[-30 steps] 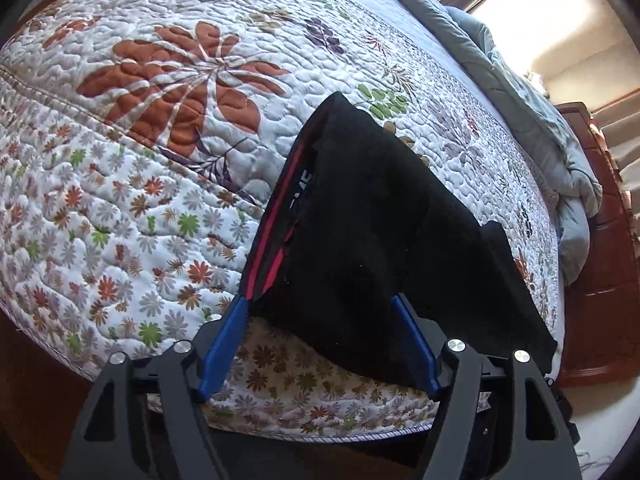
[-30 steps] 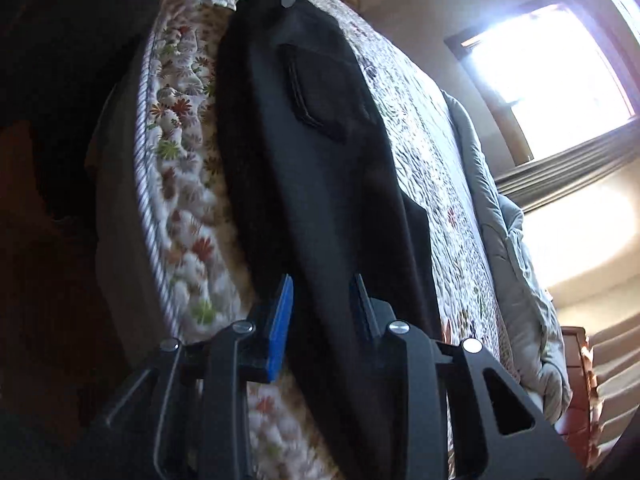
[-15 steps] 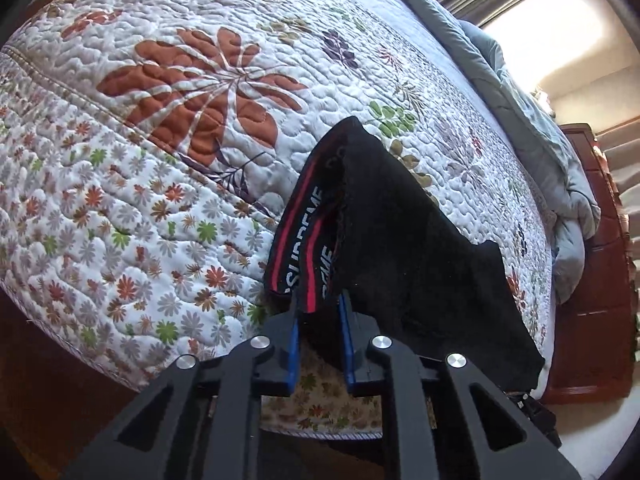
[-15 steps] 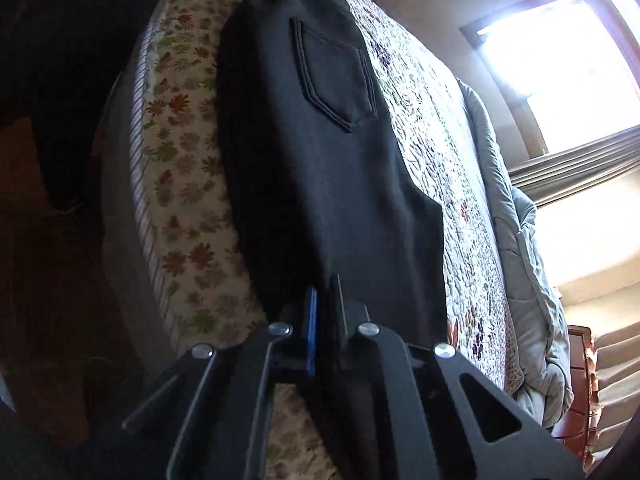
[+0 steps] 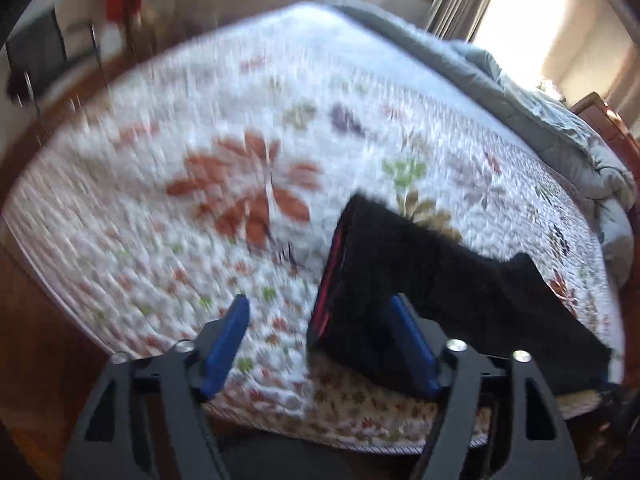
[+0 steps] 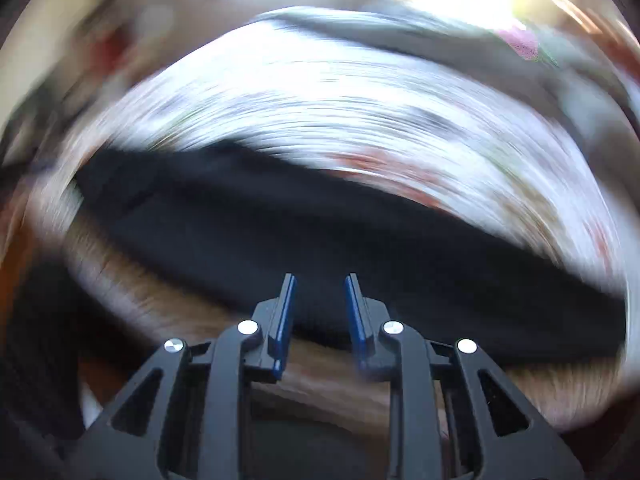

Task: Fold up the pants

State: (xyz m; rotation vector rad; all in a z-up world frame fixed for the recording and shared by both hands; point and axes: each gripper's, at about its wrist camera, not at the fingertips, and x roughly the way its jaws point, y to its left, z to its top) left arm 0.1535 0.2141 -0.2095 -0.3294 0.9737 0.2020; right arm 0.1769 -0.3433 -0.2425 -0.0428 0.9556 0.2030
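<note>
Black pants (image 5: 432,292) with a red-striped waistband lie on the floral quilt (image 5: 224,152) near the bed's front edge. My left gripper (image 5: 320,312) is open; its right finger overlaps the waistband end and its left finger is over bare quilt. In the blurred right wrist view the pants (image 6: 320,232) stretch across the bed as a dark band. My right gripper (image 6: 319,288) is open, its blue fingers parted just in front of the pants' near edge, holding nothing.
A grey duvet (image 5: 540,108) is bunched along the far right side of the bed. A wooden nightstand (image 5: 612,124) stands beyond it. Dark furniture (image 5: 36,56) stands at the far left. Wooden floor (image 5: 28,320) lies below the bed's edge.
Both grippers were shut on the pants half a second ago and have opened and let go. Both cameras have swung sharply; the right view has turned so the pants run sideways.
</note>
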